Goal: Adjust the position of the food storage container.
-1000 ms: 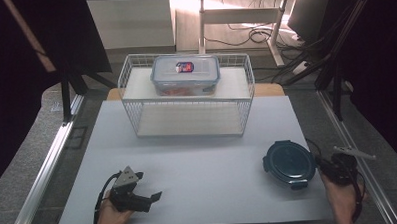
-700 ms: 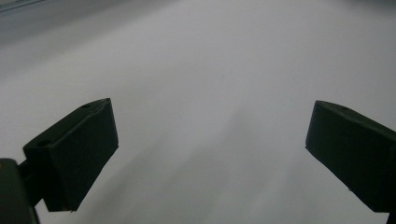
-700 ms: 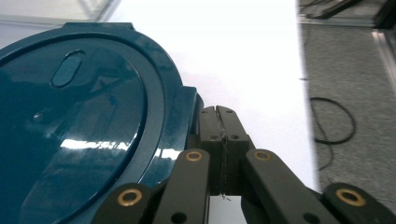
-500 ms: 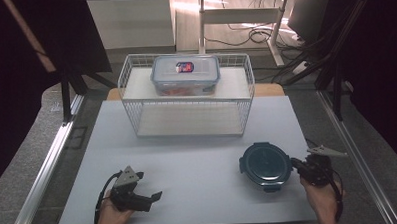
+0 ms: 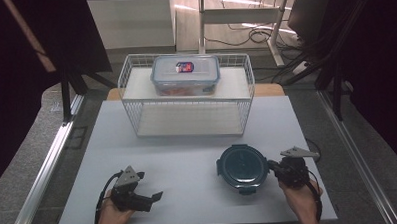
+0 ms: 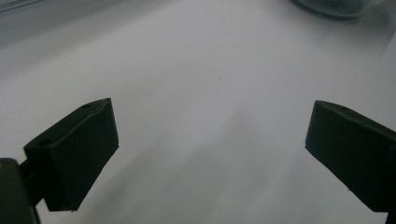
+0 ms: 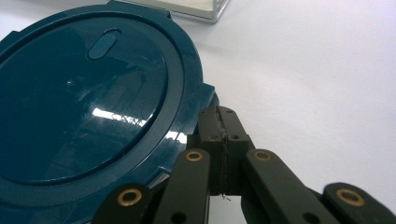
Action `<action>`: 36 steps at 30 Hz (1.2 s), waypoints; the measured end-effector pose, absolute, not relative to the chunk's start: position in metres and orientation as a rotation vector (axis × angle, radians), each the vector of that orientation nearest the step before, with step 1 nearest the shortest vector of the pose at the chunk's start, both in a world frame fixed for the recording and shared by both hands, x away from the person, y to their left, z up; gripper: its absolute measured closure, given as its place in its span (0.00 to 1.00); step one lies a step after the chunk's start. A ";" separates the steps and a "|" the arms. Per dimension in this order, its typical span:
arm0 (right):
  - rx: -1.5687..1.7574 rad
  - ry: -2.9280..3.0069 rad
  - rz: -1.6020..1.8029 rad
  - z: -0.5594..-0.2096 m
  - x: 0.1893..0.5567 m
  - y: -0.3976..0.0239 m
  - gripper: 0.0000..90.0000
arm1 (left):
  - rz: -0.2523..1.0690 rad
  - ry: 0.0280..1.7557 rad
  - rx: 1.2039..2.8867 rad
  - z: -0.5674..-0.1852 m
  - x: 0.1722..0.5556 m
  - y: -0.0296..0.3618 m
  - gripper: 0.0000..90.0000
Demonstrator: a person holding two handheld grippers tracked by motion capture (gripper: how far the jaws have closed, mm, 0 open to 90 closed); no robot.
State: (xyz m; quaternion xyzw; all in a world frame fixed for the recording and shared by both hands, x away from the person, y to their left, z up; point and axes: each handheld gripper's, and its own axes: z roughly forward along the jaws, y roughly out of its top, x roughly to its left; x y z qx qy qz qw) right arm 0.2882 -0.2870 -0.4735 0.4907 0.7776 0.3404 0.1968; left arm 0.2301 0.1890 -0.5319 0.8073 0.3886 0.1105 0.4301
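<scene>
On the white table (image 5: 188, 157), left tongs (image 5: 157, 196) spread, right tongs (image 5: 272, 165) pressed together against round teal container (image 5: 242, 165) — dim room, wire basket (image 5: 186, 100) behind.

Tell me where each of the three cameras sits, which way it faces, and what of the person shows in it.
High view: above the person's side, looking forward and down on the white table; both hands, left gripper and right gripper show.
Left gripper view: rides the left gripper, looks along its open jaws low across the bare table.
Right gripper view: rides the right gripper, shut jaws pressed against the round dark lid; wire rack corner behind.
Shared: high and right gripper views both show the lid and rack.
</scene>
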 end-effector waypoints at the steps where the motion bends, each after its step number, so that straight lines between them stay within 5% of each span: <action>1: 1.374 2.177 0.953 -0.474 0.288 -0.287 0.99 | 0.276 0.970 2.014 -0.532 0.230 0.189 0.02; 36: 1.200 2.382 1.098 -0.484 0.278 -0.195 0.99 | 0.272 0.969 2.020 -0.533 0.232 0.187 0.03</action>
